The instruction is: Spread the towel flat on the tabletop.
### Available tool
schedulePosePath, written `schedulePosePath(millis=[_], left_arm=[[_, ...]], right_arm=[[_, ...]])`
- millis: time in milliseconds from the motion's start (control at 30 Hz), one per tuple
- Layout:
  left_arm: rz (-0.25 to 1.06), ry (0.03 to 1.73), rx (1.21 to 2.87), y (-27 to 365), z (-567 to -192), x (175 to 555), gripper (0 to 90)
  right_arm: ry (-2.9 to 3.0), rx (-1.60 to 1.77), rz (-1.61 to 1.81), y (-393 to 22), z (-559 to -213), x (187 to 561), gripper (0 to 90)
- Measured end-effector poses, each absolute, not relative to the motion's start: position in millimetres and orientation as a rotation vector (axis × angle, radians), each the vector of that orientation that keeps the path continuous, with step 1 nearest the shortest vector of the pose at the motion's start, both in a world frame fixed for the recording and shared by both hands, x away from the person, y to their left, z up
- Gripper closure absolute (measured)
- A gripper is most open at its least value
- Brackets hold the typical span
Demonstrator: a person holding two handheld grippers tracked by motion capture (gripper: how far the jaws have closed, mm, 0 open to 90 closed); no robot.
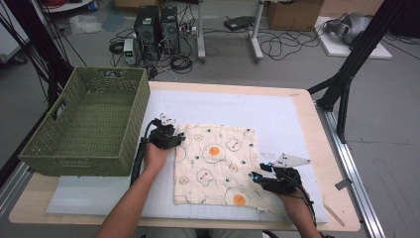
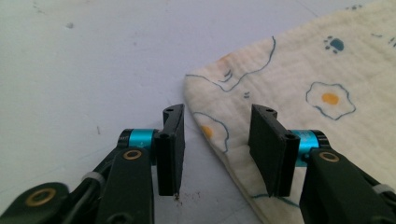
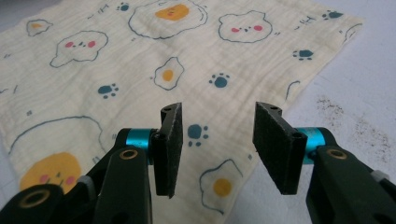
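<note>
Jaws parted on both the left gripper (image 1: 179, 139) and right gripper (image 1: 256, 176), gripping nothing, straddling opposite corners of the egg-print cloth (image 1: 215, 163) flat on the tabletop (image 1: 277, 116) between them.

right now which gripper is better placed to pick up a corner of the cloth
Left, probably. The left gripper has open jaws astride the printed cloth's corner edge, while the right gripper hovers open above the cloth's edge.

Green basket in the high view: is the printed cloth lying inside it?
No: the green basket holds nothing visible, and the printed cloth lies flat on the white mat beside it.
</note>
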State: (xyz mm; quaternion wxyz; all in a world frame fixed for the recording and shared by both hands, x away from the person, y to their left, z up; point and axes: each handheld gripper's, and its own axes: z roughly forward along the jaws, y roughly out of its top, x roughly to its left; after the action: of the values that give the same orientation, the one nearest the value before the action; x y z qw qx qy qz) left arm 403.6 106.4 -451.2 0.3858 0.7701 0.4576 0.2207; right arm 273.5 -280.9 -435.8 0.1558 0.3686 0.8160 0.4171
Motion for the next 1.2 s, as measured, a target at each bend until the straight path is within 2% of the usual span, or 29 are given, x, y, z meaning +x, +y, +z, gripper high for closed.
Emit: schedulePosePath(millis=[67,133,300,400,500,567,733,900,967,1000,1033,1200], left_arm=[[0.55,1.119,1.987,105,-451,402,67.4],[0.574,1.097,2.013,104,-450,401,84.9],[0.628,1.174,1.985,114,-449,404,86.3],[0.616,1.196,1.953,116,-449,405,81.9],[0.594,1.217,1.913,118,-449,405,62.2],[0.574,1.212,1.896,119,-448,404,54.1],[0.563,1.207,1.852,125,-444,404,51.2],[0.553,1.221,1.845,129,-443,403,51.0],[0.552,1.219,1.846,130,-442,402,51.0],[0.552,1.215,1.853,130,-441,402,51.0],[0.554,1.216,1.852,130,-441,402,50.9],[0.558,1.185,1.893,123,-442,401,51.4]], right_arm=[[2.332,1.064,1.193,-280,-436,278,51.3],[2.322,1.063,1.196,-277,-435,284,50.8],[2.305,1.061,1.189,-270,-430,300,50.6],[2.289,1.075,1.161,-268,-430,311,50.4],[2.247,1.129,1.129,-269,-431,329,47.8],[2.23,1.179,1.108,-270,-434,344,46.7],[2.209,1.249,1.052,-267,-436,380,46.8],[2.236,1.271,1.021,-252,-448,403,50.6],[2.229,1.256,1.037,-249,-449,406,63.5],[2.237,1.24,1.034,-249,-449,406,76.8],[2.237,1.218,0.991,-249,-447,405,84.4],[2.138,1.249,0.831,-264,-445,406,85.5]])
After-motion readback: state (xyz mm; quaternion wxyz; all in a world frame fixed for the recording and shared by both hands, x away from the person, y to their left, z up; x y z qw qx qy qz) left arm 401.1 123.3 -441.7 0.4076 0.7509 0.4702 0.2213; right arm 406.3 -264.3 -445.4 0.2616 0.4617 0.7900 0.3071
